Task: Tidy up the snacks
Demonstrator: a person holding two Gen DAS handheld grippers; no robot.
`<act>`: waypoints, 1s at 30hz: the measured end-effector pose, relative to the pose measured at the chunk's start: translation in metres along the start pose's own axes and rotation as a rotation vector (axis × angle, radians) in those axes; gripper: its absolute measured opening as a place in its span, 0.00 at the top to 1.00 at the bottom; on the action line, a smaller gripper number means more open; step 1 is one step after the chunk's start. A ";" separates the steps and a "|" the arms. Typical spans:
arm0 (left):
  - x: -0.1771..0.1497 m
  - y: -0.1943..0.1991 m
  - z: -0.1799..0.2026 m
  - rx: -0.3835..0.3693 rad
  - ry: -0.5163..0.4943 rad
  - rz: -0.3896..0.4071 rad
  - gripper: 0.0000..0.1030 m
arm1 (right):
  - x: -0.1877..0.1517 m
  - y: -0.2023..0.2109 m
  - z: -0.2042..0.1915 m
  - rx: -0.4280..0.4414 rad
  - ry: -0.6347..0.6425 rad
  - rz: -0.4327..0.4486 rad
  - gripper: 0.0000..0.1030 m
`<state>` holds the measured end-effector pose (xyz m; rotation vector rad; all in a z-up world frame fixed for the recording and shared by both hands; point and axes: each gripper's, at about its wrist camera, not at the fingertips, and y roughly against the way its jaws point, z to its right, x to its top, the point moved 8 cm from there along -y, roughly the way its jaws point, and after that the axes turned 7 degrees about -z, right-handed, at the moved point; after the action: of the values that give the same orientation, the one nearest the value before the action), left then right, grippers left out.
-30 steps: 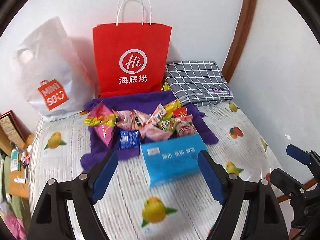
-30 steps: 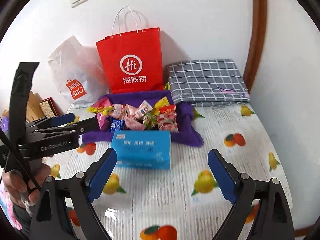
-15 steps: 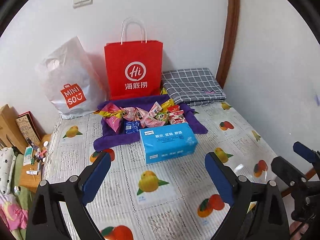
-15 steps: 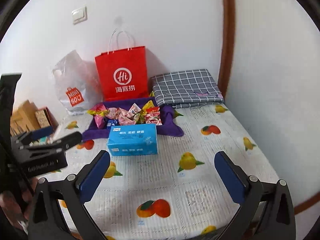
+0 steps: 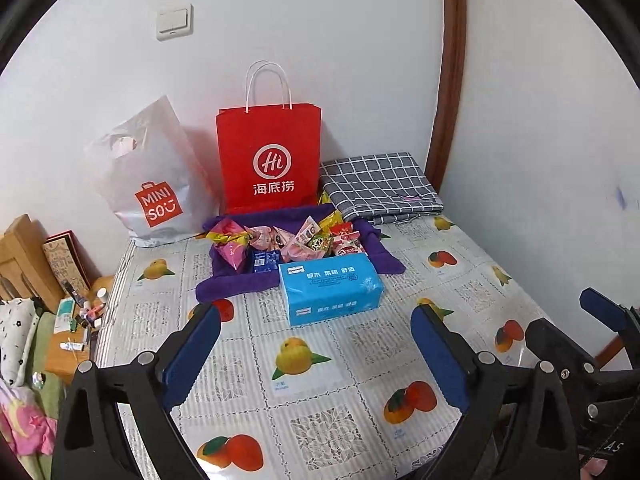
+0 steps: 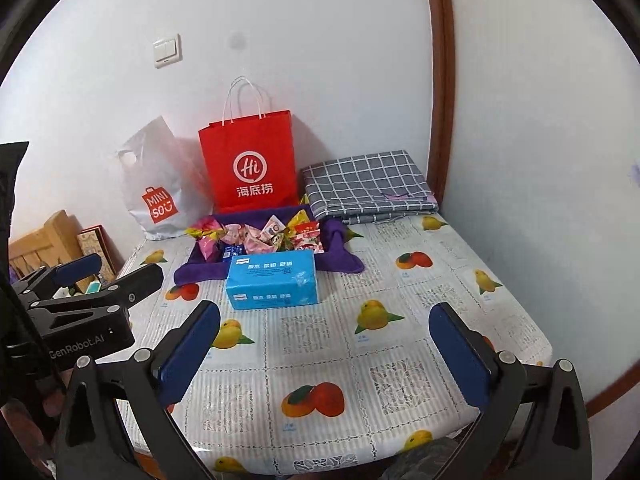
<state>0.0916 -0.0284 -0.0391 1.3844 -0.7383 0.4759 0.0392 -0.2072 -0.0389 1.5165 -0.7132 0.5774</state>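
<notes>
Two grippers, the left gripper and the right gripper, hang wide open and empty above the table. Ahead of both lie the snacks on a purple cloth, just behind a blue tissue pack.

Red paper bag; folded checked cloth
</notes>
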 end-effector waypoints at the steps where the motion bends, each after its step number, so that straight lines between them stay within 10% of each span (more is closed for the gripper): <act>1: -0.001 0.001 -0.001 0.003 0.001 0.001 0.06 | -0.001 0.000 -0.001 0.003 -0.001 -0.002 0.00; 30: -0.011 0.014 -0.016 0.016 0.029 0.009 0.06 | -0.006 0.007 -0.019 0.011 0.022 0.013 0.00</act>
<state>0.0771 -0.0094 -0.0372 1.3869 -0.7186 0.5087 0.0314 -0.1881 -0.0368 1.5146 -0.7048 0.6081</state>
